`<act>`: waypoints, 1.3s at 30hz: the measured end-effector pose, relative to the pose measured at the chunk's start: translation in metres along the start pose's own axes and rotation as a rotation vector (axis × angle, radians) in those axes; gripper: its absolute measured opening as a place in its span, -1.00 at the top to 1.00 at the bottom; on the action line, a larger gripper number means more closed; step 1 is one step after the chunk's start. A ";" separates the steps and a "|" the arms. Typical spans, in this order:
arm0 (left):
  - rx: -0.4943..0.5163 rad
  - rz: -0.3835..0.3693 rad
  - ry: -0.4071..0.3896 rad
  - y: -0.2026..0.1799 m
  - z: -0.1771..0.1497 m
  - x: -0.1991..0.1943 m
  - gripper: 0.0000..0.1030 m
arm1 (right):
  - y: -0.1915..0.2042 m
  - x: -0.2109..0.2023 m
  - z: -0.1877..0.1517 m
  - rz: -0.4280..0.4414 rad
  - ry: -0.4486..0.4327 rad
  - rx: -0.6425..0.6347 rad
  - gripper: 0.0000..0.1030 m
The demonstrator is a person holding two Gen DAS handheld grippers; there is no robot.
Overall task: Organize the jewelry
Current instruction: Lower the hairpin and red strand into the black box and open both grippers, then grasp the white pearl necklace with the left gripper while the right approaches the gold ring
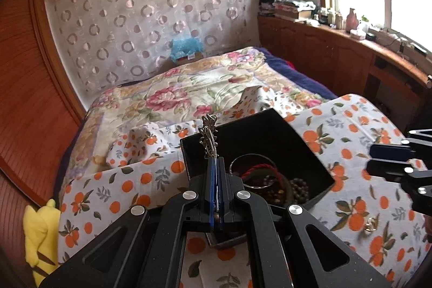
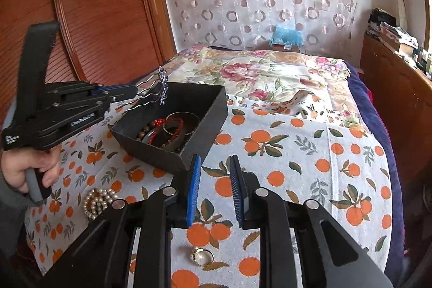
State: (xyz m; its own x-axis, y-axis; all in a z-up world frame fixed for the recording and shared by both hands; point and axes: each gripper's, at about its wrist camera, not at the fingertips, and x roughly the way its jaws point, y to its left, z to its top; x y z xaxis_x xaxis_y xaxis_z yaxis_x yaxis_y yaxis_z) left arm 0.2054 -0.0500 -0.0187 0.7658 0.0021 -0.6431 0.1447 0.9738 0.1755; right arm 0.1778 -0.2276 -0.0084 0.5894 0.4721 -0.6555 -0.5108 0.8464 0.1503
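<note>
A silver hairpin (image 2: 156,88) with wavy prongs and a blue-stoned ornament is clamped between the closed fingers of the left gripper (image 1: 215,161) and is held above the near-left corner of the black box (image 2: 213,109). Bangles, a red cord bracelet (image 2: 172,126) and dark beads are seen inside the box, which rests on the orange-print cloth (image 2: 297,166). The right gripper (image 2: 214,172) is held with its blue-padded fingers apart, gripping nothing, just beside the box. A pearl piece (image 2: 98,201), possibly a bracelet, and a gold ring (image 2: 202,255) are left lying on the cloth.
</note>
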 end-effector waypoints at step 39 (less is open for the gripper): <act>-0.129 -0.197 0.038 0.023 -0.119 -0.081 0.39 | 0.019 -0.006 -0.070 -0.043 0.093 -0.076 0.32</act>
State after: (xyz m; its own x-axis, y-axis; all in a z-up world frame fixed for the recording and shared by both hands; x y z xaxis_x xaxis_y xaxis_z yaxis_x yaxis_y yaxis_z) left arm 0.0722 -0.0007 -0.0514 0.7060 -0.1843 -0.6838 0.2057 0.9773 -0.0510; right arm 0.1204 -0.2319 -0.0535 0.5529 0.4076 -0.7267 -0.5344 0.8426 0.0661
